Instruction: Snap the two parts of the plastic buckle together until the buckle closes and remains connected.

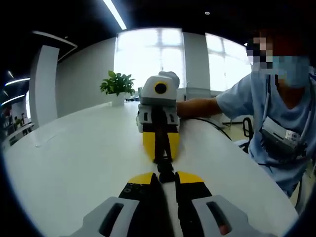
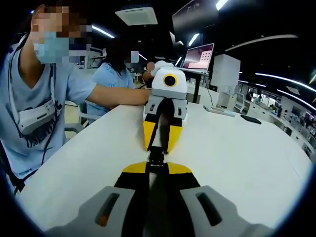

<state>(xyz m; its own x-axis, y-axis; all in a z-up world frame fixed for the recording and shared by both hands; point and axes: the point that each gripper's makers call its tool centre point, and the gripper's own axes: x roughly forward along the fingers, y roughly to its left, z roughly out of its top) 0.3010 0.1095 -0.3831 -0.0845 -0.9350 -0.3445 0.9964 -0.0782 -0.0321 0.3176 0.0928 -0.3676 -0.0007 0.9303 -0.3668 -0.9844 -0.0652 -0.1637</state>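
Observation:
Over a white table [image 1: 74,158] my two grippers face each other tip to tip. A black plastic buckle [image 1: 165,169] with its strap spans the short gap between them. My left gripper [image 1: 166,177] rises from the bottom of the left gripper view, its yellow tips shut on the near buckle part. Opposite it, my right gripper [image 1: 162,158] is shut on the far part, with black strap running up between its fingers. From the right gripper view, the buckle [image 2: 156,157] sits just past my right gripper [image 2: 150,168], with my left gripper [image 2: 159,149] meeting it. Whether the two parts are latched is hidden.
A person in a blue shirt [image 1: 281,113] sits at the table's edge, an arm stretched along it. A potted plant [image 1: 117,85] stands at the far end. A second person [image 2: 116,74] and a lit screen [image 2: 199,57] are behind. A flat item [image 2: 219,111] lies on the table [image 2: 237,148].

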